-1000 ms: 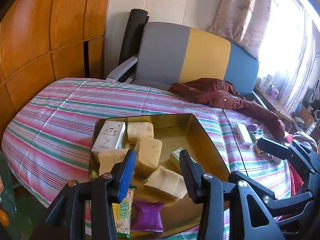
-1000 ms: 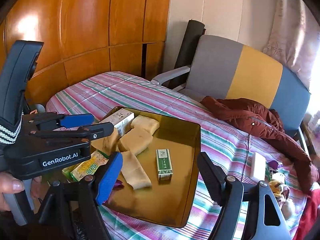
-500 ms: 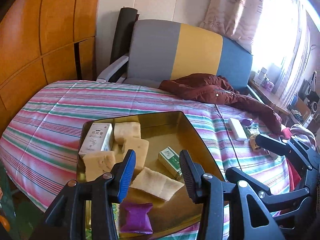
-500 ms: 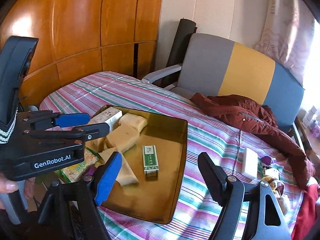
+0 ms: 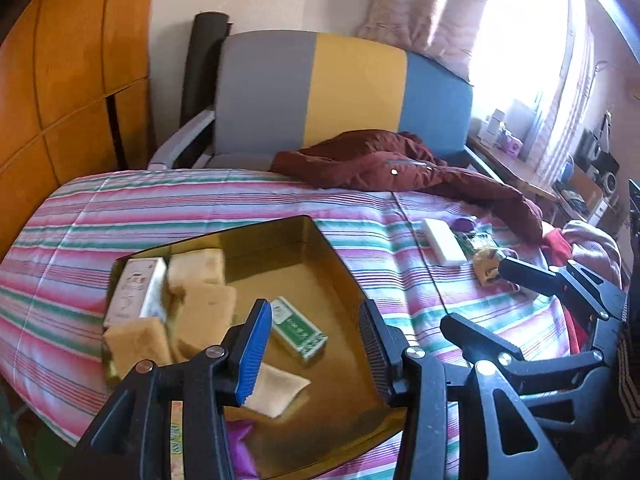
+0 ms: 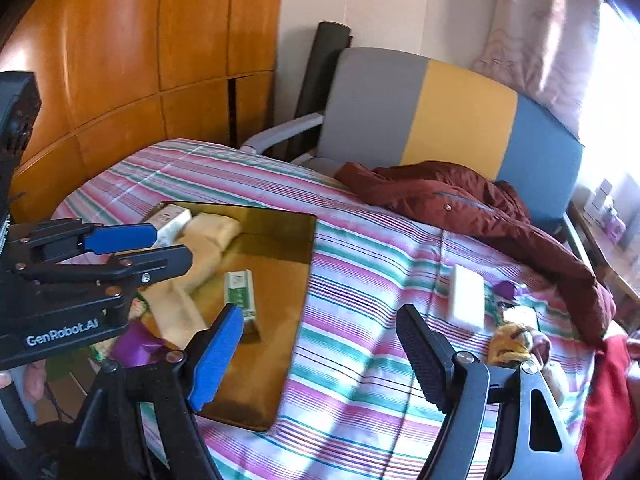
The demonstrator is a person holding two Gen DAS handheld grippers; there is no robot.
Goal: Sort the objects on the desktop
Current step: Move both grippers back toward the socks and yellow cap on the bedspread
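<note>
Sorting looks well along but not finished. The gold tray (image 5: 320, 240) on the striped bed (image 5: 200, 208) already holds most things: a white carton (image 5: 134, 292) in its far left corner, several tan sponge blocks (image 5: 204, 316) beside that carton, a green-and-white box (image 5: 298, 330) near the tray's middle, a flat tan pad (image 5: 276, 390) nearer the camera, and a purple packet (image 6: 136, 344) and a yellow-green snack pack (image 5: 176, 440) at the tray's near edge.

Still outside, to the tray's right on the bed, lie a white bar (image 6: 466, 298), a small purple item (image 6: 506, 289) and a brownish-yellow object (image 6: 516, 342), close to a dark red jacket (image 6: 460, 196). These seem to be what is left.

The left tongs (image 5: 314, 354) hover over the tray, released and empty. The right tongs (image 6: 320, 358) are spread wide with nothing between them, over the bed between the tray and the white bar.
</note>
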